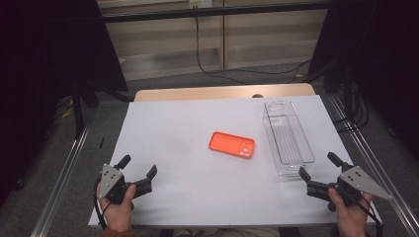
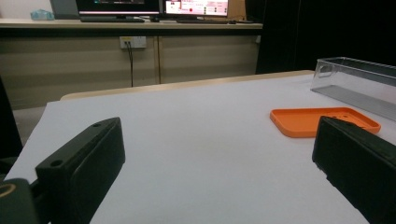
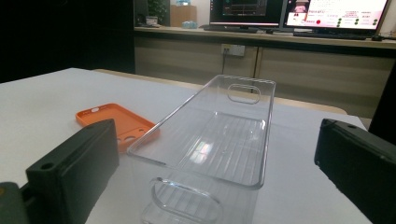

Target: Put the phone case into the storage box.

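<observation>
A white sheet covers the worktop [image 1: 197, 187], which stands on grey carpet with dark curtains at both sides. Nearest, at the bottom edge of the high view, a person's two hands each hold a tool: the left gripper [image 1: 139, 166] sits at the near left corner of the sheet, its jaws spread wide with nothing between them, and the right gripper [image 1: 319, 165] sits at the near right, jaws likewise spread and bare. In the left gripper view the two black jaws stand far apart over bare white sheet, with the orange phone case [image 2: 322, 120] lying flat ahead toward the right. In the right gripper view the near short end of the clear plastic bin [image 3: 215, 140] stands just in front of the jaws, between them but untouched. Farther in, the phone case [image 1: 232, 144] lies near the middle of the sheet, well apart from both grippers, its open side up. Just right of it, not touching, the clear bin [image 1: 288, 137] runs lengthwise away from the person. Beyond the sheet a strip of bare wood shows, then a wall with a socket and a black cable hanging down
</observation>
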The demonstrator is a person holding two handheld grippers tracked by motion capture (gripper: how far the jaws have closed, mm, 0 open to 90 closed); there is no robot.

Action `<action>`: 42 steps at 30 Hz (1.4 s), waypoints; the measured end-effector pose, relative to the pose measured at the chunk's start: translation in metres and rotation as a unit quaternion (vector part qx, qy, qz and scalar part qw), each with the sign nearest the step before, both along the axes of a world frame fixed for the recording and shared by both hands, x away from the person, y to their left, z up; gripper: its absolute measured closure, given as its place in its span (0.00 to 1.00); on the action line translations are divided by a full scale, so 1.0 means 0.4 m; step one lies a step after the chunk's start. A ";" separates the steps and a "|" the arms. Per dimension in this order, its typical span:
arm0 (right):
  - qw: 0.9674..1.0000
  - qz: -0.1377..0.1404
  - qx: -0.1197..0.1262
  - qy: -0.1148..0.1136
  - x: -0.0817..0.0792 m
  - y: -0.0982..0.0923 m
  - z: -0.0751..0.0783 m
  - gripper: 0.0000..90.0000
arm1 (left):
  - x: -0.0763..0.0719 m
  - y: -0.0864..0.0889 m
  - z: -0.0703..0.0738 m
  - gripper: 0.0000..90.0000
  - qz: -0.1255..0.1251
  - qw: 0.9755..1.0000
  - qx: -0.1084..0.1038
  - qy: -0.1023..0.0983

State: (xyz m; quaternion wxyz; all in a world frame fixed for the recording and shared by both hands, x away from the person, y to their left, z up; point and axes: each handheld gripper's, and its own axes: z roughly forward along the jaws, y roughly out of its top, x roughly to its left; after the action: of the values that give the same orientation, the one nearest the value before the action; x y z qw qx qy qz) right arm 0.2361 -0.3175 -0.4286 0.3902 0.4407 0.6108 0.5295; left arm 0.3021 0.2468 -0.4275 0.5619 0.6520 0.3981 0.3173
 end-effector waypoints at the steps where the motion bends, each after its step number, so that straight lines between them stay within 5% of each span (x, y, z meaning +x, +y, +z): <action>1: 1.000 0.000 0.000 -0.001 0.000 0.000 0.000 0.00 | 0.000 0.000 0.000 0.03 -0.001 1.000 0.000 0.002; 11: 1.000 0.003 0.004 -0.001 -0.004 -0.005 -0.002 0.00 | 0.014 -0.013 0.004 0.03 -0.008 1.000 -0.011 0.020; 23: 1.000 0.008 0.003 0.003 -0.003 -0.003 -0.003 0.00 | 0.026 -0.031 0.003 0.03 -0.057 0.997 -0.029 0.039; 42: 1.000 0.008 0.001 0.001 -0.005 0.000 -0.002 0.00 | 0.058 -0.113 -0.003 0.02 -0.099 0.995 0.009 0.030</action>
State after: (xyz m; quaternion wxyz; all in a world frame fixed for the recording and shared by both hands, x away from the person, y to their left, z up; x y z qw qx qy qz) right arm 0.2343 -0.3175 -0.4293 0.3850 0.4366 0.6141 0.5329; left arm 0.3253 0.2018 -0.4287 0.5728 0.7023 0.3454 0.2439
